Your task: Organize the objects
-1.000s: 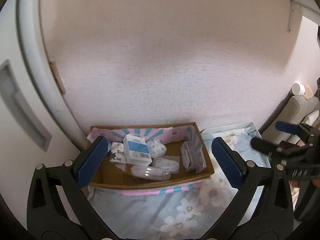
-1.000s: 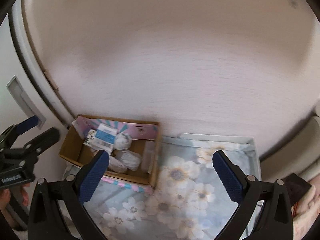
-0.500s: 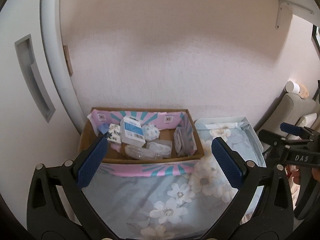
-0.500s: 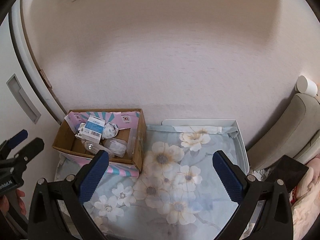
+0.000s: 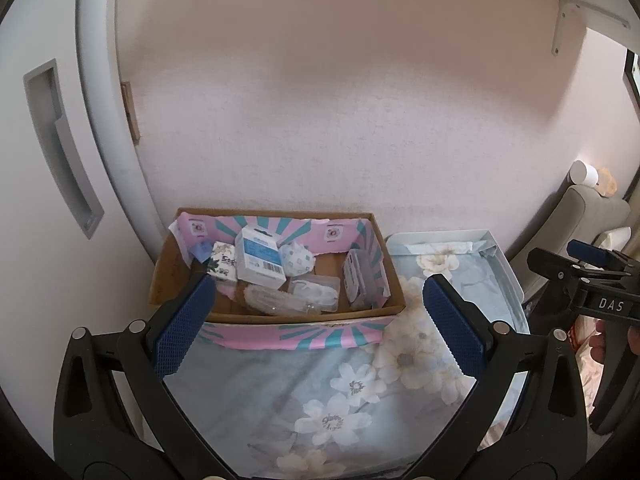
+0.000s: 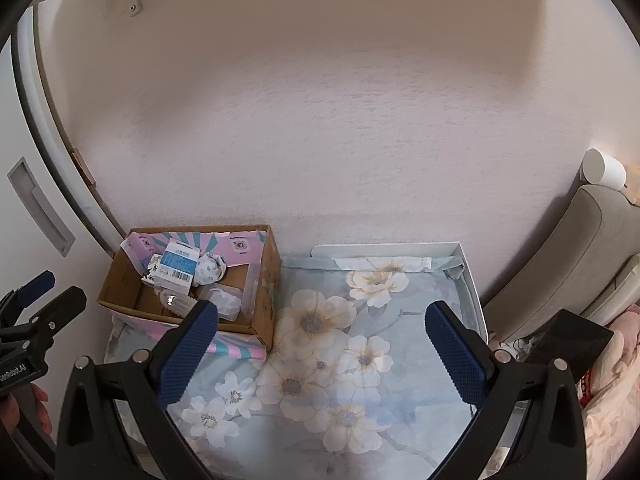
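A cardboard box [image 5: 168, 276] with pink and teal lining stands against the wall on a floral cloth [image 5: 340, 384]. In it lie a white and blue carton [image 5: 258, 260], a patterned balled cloth [image 5: 296, 258], a clear bottle [image 5: 276, 300], a clear packet [image 5: 316, 290] and a small printed pack [image 5: 224, 264]. My left gripper [image 5: 316, 324] is open and empty, just in front of the box. My right gripper [image 6: 320, 352] is open and empty above the cloth, right of the box [image 6: 268, 280]. The carton shows in the right wrist view too [image 6: 178, 266].
A white tray rim [image 6: 472, 292] frames the cloth at the back right. A white cabinet door with a recessed handle [image 5: 60, 148] stands left. A grey cushioned seat [image 6: 568, 248] and a white cylinder [image 6: 604, 168] are at the right. A black object [image 6: 568, 344] lies near the right edge.
Both grippers have pulled back and up from the box, so more of the floral cloth and tray shows. Both stay open and empty.
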Demonstrator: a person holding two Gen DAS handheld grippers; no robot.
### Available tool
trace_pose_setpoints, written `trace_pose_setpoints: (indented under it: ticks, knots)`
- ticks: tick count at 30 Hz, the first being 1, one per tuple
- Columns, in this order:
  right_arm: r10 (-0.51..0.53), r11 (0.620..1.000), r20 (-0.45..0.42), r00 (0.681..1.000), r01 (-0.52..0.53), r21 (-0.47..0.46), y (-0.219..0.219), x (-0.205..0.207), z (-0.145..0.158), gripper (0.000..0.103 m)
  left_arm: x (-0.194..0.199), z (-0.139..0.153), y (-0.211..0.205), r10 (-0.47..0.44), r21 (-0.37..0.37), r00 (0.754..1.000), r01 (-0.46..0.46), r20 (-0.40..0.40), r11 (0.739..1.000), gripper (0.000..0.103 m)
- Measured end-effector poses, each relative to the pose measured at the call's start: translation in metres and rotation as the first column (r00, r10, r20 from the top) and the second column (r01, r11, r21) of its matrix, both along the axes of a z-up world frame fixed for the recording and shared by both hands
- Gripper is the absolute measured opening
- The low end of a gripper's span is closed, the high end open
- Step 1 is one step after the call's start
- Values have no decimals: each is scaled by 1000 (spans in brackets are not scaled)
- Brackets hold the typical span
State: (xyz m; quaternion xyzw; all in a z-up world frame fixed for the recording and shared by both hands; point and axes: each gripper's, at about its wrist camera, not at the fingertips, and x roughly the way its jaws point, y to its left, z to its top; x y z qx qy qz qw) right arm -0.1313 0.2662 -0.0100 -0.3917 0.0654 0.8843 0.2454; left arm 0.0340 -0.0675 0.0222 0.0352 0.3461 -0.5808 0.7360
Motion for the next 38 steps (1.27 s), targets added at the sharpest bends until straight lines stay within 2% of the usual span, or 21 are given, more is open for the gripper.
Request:
trace_pose_setpoints:
  ticks: [15,24,34,38]
  knots:
    - [-3,1000,0,1000,3,-4,4,-2,1,103,-10,-1,-9,-10,15,1000,10,28,1000,103]
    - [-1,1000,-4,1000,1,-4,5,-3,0,103,-17,3,-6,-33,-17,998,34,56,999,103]
    - [13,1000,-7,1000,-13,-1,1,-5,1,103,-13,8,8,94,-39,991,-90,92,995,103]
    - [18,1000,-7,1000,-18,1,-1,-5,2,103,-11,7,11,118,-46,987,-113,105,992,103]
